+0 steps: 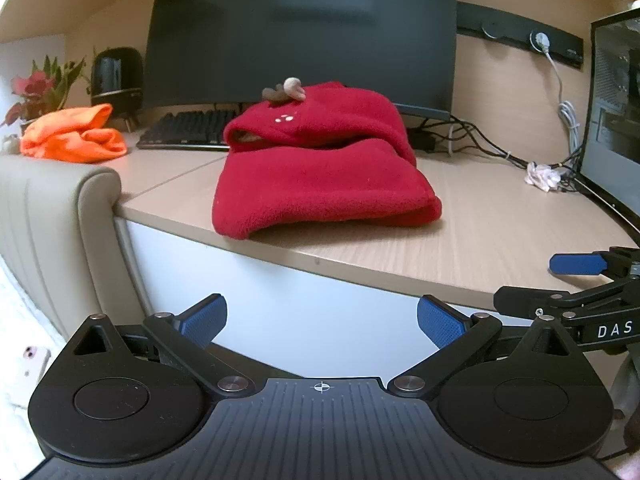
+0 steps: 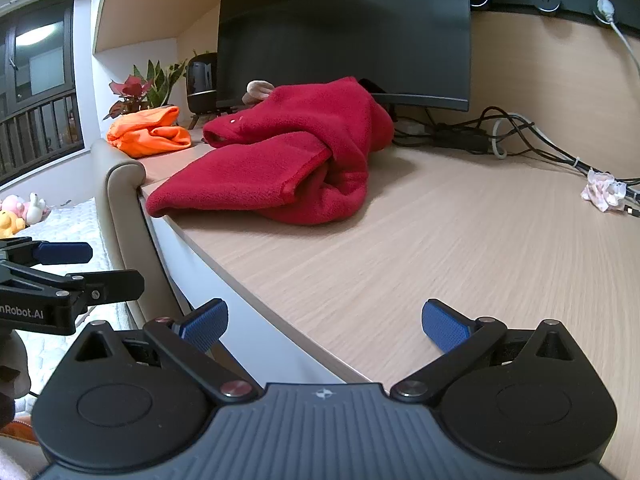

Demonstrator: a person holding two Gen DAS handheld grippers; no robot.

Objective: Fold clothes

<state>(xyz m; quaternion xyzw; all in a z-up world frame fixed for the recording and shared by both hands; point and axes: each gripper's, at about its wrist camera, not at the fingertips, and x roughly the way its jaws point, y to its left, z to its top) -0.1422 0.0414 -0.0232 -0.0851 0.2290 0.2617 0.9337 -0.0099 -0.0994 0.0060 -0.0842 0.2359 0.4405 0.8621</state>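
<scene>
A red fleece garment (image 1: 320, 168) with a small brown reindeer ornament lies folded in a bundle on the wooden desk (image 1: 460, 240), close to the front edge. It also shows in the right wrist view (image 2: 288, 160). My left gripper (image 1: 322, 324) is open and empty, held in front of and below the desk edge. My right gripper (image 2: 324, 324) is open and empty, over the desk's front edge, well short of the garment. It also shows from the side in the left wrist view (image 1: 560, 280).
An orange garment (image 1: 72, 132) lies crumpled at the desk's far left. A monitor (image 1: 304, 32), keyboard (image 1: 188, 130), black speaker (image 1: 116, 76) and plant stand behind. Cables and a crumpled tissue (image 1: 542, 174) lie at the right. A padded headboard (image 1: 52, 216) adjoins the desk's left.
</scene>
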